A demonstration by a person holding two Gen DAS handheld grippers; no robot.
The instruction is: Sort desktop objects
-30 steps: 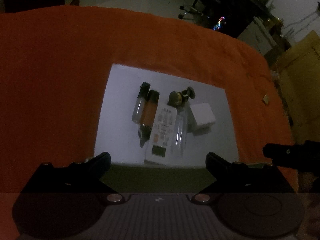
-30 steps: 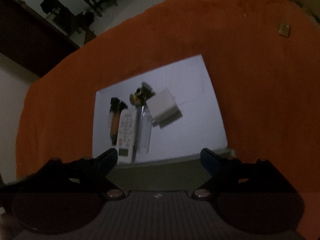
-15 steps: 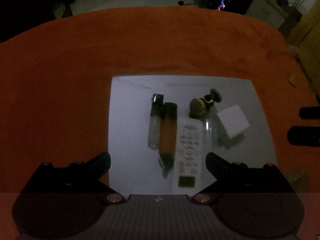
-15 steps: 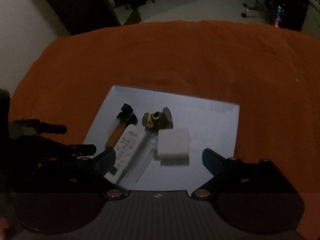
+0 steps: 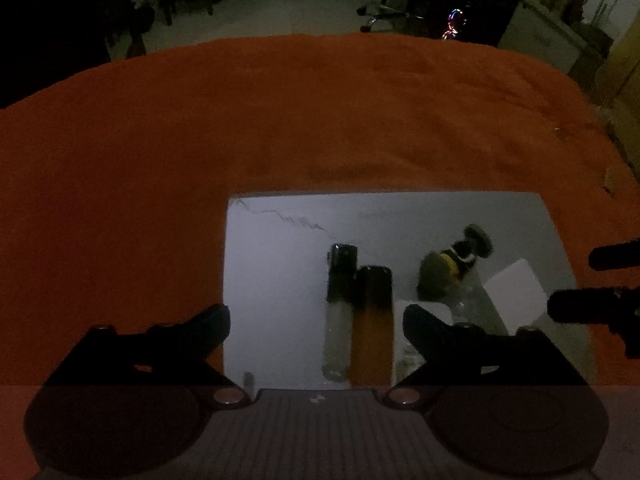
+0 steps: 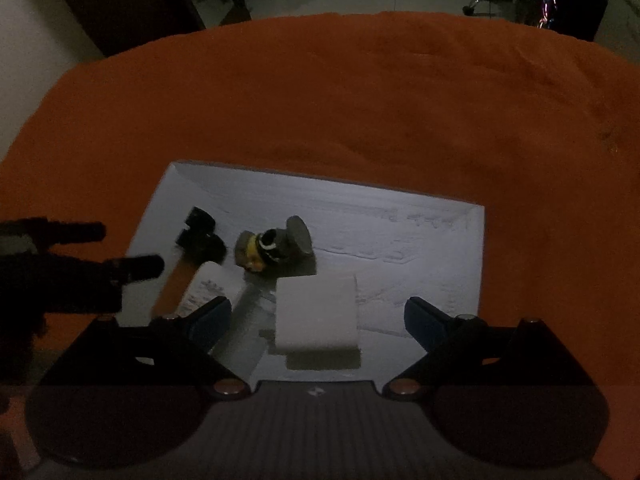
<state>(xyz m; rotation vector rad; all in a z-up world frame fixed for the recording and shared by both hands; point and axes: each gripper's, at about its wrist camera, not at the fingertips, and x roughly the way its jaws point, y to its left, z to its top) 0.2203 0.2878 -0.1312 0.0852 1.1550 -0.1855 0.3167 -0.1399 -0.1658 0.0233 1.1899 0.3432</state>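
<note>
Both grippers have come down closer to the white sheet (image 5: 280,300), so the cluster of objects now fills the lower part of each view instead of sitting mid-frame.

In the left wrist view the left gripper (image 5: 316,316) has its jaws spread but closing; the clear tube (image 5: 338,320) and the amber tube (image 5: 372,328), both black-capped and lying side by side, sit between the fingers with no pad touching them. The white remote (image 5: 424,308) lies just right of the amber tube, partly hidden behind the right finger.

The right gripper (image 6: 318,312) is spread wide around the white block (image 6: 316,316), its pads apart from it. Just beyond the block lies the small yellow-and-black figure (image 6: 272,250), tipped on its side, and a clear bottle (image 6: 252,304) lies between block and remote.

Each gripper's fingertips show at the edge of the other's view, close alongside.

All the objects rest on the white sheet, which lies on an orange cloth (image 6: 360,120). Beyond is a dim room with a pale floor, an office chair base (image 5: 380,12) and a small coloured light.
</note>
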